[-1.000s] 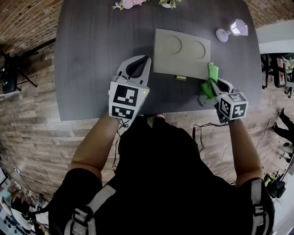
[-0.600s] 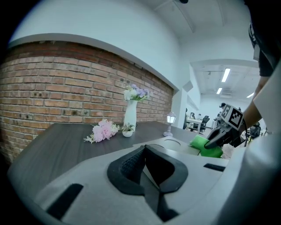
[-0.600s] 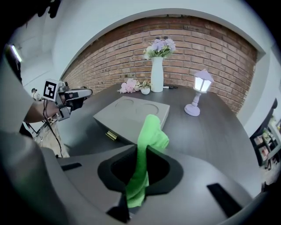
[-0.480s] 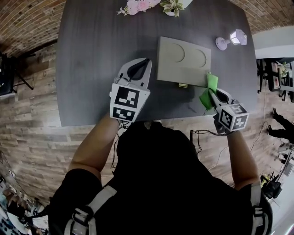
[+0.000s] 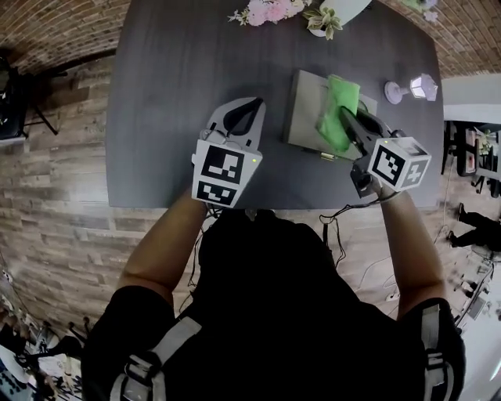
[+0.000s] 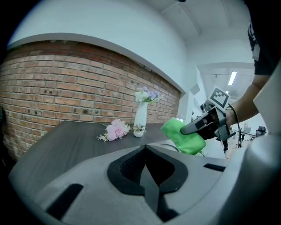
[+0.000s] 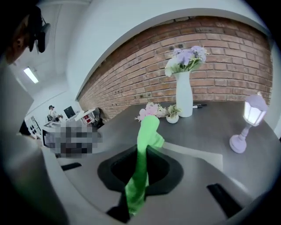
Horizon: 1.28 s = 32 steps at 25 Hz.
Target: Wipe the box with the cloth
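Nearest on the left, the left gripper (image 5: 249, 106) sits over the dark grey tabletop (image 5: 164, 94), its jaws pressed together on nothing, just left of the flat grey box with two round recesses (image 5: 302, 116). To the right, the right gripper (image 5: 344, 119) is clamped on a bright green cloth (image 5: 337, 106), which spreads over the box's top. Farther off stand pink flowers (image 5: 266, 12) and a small white lamp (image 5: 421, 86).

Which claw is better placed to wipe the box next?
Right. The right claw is shut on the green cloth, which hangs over the box. The left claw is shut on nothing and sits off to the box's left side.
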Each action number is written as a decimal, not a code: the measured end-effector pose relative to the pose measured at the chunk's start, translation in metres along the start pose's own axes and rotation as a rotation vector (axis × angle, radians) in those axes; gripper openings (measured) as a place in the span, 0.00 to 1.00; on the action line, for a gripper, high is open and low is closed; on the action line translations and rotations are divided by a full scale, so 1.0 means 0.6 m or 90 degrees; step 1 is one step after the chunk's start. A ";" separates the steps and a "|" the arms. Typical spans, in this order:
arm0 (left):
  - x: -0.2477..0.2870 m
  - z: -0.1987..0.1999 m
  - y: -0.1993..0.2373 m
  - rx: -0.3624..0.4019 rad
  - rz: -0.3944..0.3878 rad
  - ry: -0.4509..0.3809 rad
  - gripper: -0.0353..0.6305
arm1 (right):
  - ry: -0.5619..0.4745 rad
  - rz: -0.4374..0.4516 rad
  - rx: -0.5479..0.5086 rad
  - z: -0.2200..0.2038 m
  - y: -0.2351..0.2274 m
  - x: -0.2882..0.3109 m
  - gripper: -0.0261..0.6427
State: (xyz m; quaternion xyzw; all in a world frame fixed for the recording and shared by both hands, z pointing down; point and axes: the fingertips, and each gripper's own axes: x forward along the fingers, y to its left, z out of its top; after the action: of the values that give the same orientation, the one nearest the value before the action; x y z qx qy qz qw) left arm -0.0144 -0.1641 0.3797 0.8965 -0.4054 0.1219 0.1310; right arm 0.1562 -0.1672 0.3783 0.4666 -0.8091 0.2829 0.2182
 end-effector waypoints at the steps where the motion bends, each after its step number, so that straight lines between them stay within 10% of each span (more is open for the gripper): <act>1: -0.001 0.000 0.006 -0.002 0.003 -0.001 0.06 | 0.002 0.012 -0.001 0.011 0.010 0.019 0.10; 9: -0.020 -0.004 0.062 -0.031 0.034 -0.006 0.06 | 0.027 0.072 -0.010 0.063 0.076 0.139 0.10; 32: 0.013 -0.008 0.067 -0.021 0.029 0.021 0.07 | 0.078 -0.004 -0.020 0.031 -0.040 0.161 0.09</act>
State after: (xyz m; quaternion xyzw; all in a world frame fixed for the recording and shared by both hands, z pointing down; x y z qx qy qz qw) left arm -0.0406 -0.1935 0.3922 0.8825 -0.4255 0.1333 0.1496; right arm 0.1304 -0.2503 0.4304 0.4474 -0.7973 0.2974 0.2752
